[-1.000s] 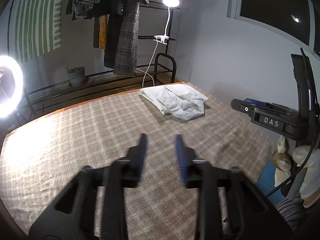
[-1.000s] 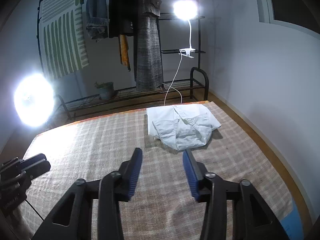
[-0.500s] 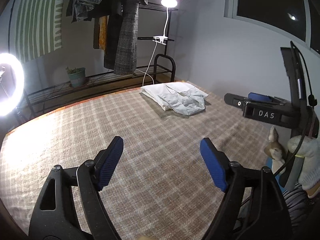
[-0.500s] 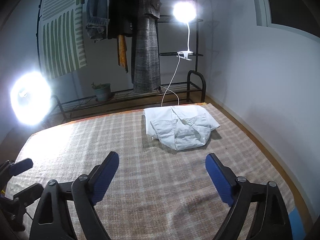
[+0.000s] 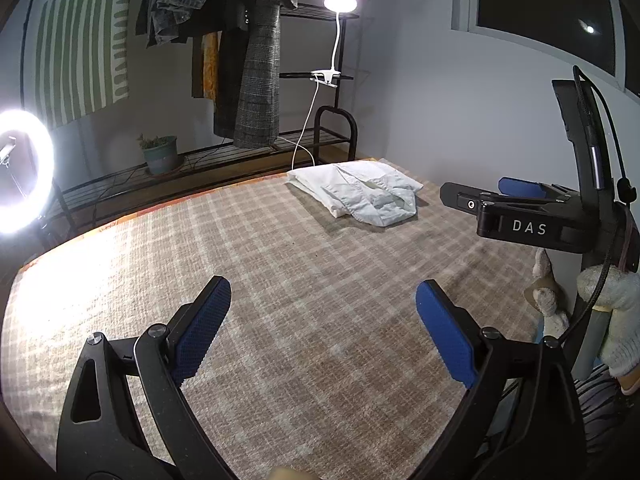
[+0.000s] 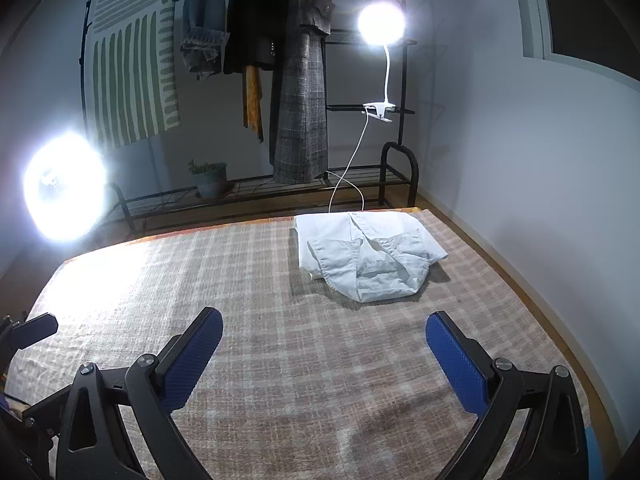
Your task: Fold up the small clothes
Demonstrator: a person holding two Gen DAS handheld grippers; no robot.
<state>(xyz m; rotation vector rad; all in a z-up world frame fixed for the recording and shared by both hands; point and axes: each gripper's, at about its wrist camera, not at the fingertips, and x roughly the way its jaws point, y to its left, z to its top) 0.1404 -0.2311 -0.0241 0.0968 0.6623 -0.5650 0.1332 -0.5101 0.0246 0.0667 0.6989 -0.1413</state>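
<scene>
Ahead, the shirt (image 6: 370, 256) lies near the bed's (image 6: 248, 280) far right corner, well apart from both hand-held grippers; right one (image 6: 324, 356) nearer than left (image 5: 322, 328), both just opened wide, empty.

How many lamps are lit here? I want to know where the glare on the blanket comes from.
2. A ring light stands at the left edge of the bed, and a clip-on lamp is fixed to the black rack behind the shirt. Others may be out of view.
</scene>
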